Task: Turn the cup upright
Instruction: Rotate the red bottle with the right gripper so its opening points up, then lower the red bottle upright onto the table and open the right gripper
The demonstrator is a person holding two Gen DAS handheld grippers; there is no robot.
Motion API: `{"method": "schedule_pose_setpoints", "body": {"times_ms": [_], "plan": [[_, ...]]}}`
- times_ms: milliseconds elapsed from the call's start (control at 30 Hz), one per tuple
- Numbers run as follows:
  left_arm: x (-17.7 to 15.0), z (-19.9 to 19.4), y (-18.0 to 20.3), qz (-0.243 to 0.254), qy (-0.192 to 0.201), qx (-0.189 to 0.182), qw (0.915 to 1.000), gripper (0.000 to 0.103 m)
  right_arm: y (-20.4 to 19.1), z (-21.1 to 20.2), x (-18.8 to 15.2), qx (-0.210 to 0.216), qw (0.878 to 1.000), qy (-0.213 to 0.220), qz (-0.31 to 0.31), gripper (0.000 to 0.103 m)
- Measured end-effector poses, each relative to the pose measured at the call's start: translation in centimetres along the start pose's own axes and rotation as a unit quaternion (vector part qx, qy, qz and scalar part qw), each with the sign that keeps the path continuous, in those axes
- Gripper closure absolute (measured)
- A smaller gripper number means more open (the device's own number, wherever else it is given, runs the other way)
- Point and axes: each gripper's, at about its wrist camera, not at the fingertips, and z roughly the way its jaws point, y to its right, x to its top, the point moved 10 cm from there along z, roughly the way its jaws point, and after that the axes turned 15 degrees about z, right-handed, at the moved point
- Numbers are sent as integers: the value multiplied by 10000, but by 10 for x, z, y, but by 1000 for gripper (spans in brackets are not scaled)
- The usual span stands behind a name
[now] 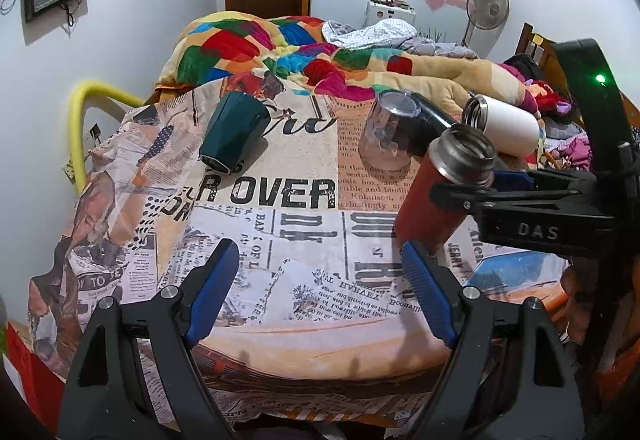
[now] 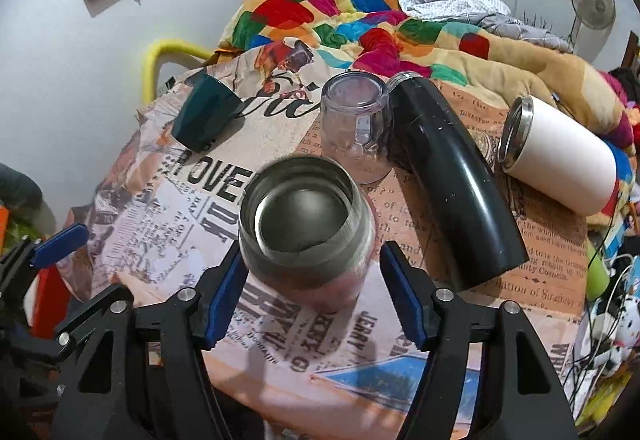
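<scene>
A red flask with a steel mouth [image 1: 440, 195] stands upright on the newspaper-print table [image 1: 280, 324]; in the right wrist view [image 2: 306, 215] I look down into its open mouth. My right gripper [image 2: 314, 292] is open with its jaws on either side of the flask, apart from it; it shows from the side in the left wrist view [image 1: 464, 187]. My left gripper [image 1: 320, 292] is open and empty above the table's front. A dark green cup [image 1: 234, 133] [image 2: 206, 117] lies on its side at the far left.
A clear glass mug [image 1: 388, 135] [image 2: 356, 127] stands upside down mid-table. A black flask [image 2: 456, 179] and a white tumbler [image 2: 560, 151] [image 1: 504, 123] lie on their sides to the right. A colourful quilt [image 1: 280, 47] is piled behind the table.
</scene>
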Motion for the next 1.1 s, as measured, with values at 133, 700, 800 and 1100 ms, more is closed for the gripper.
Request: {"method": "schedule_pose_setpoints", "body": {"times_ms": [133,700,800,1100], "plan": [[10,-15,0,-20,172,25,9998,20,-3,-25,-1,77,9996,251,-29,39],[86,-199,36,117,2189,176,9755,20,-30,-256,14,656,9568,2825,-211,38],[92,-238,45,184,2615,302,9646,20,-40,-291,7,660,9408,3303,-372,38],[86,-300,54,196,3291,809,9406,10,-50,-332,-16,671,9131,4000,-424,29]]}}
